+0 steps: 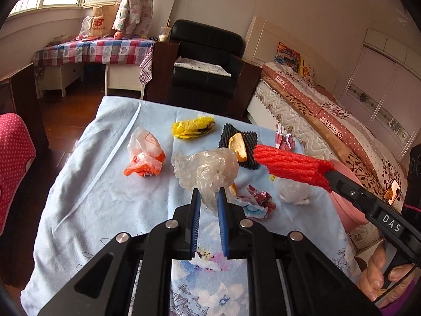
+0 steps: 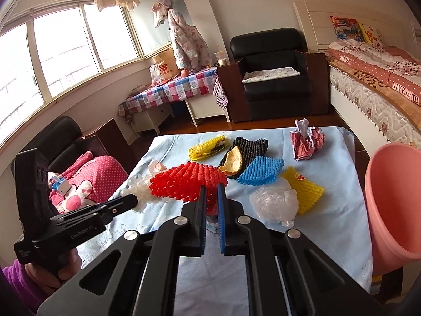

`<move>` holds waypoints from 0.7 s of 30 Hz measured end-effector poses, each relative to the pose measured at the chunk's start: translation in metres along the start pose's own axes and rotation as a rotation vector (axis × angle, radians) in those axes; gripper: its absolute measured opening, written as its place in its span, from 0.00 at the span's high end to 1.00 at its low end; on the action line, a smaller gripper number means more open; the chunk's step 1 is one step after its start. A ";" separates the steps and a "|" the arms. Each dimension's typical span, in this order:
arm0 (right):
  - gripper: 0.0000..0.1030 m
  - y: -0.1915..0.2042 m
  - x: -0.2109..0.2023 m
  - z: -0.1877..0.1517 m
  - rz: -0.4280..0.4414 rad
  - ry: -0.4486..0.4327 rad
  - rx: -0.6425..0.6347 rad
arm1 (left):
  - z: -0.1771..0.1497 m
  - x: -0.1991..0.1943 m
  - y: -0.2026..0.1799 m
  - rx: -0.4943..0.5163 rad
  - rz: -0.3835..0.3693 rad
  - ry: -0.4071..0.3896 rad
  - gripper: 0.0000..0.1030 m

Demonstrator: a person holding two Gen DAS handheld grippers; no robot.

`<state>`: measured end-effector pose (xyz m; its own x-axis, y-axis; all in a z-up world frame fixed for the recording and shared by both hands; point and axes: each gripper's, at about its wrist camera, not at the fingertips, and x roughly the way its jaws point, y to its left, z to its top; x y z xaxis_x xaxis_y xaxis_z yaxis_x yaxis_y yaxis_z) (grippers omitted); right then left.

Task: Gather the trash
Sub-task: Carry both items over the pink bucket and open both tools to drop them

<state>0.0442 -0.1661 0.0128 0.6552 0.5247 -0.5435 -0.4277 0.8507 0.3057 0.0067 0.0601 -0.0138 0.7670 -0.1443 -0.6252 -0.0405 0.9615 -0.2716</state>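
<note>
My left gripper point(image 1: 209, 193) is shut on a crumpled clear plastic bag point(image 1: 208, 168), lifted a little above the blue floral tablecloth point(image 1: 105, 184). My right gripper point(image 2: 211, 188) is shut on a red foam fruit net point(image 2: 186, 183), also held off the cloth. In the left wrist view the red foam net point(image 1: 292, 164) sticks out from the right gripper point(image 1: 329, 176). In the right wrist view the left gripper point(image 2: 131, 200) shows at the left with the clear bag point(image 2: 138, 188). A pink bin point(image 2: 394, 202) stands at the table's right edge.
On the cloth lie a yellow bag point(image 1: 193, 127), an orange-white bag point(image 1: 144, 155), a black net point(image 2: 250, 144) with a peel point(image 2: 232, 162), a blue net point(image 2: 260, 172), a yellow net point(image 2: 302, 189), another clear bag point(image 2: 273, 202) and a crumpled red wrapper point(image 2: 306, 142). A bed point(image 1: 329, 115) runs along the right.
</note>
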 end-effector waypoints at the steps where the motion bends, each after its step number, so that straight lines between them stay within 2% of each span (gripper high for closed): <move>1: 0.92 -0.002 -0.003 0.000 -0.001 -0.006 0.007 | 0.002 -0.004 -0.002 0.006 -0.001 -0.010 0.88; 11: 0.92 -0.031 -0.038 0.002 -0.038 -0.087 0.069 | 0.011 -0.021 -0.042 0.057 -0.041 -0.036 0.88; 21: 0.92 -0.091 -0.078 -0.008 -0.188 -0.144 0.158 | 0.013 -0.005 -0.117 0.158 -0.144 -0.020 0.88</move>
<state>0.0269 -0.2841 0.0207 0.8004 0.3465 -0.4892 -0.1948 0.9221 0.3344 0.0155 -0.0491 0.0306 0.7700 -0.2801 -0.5733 0.1705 0.9561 -0.2382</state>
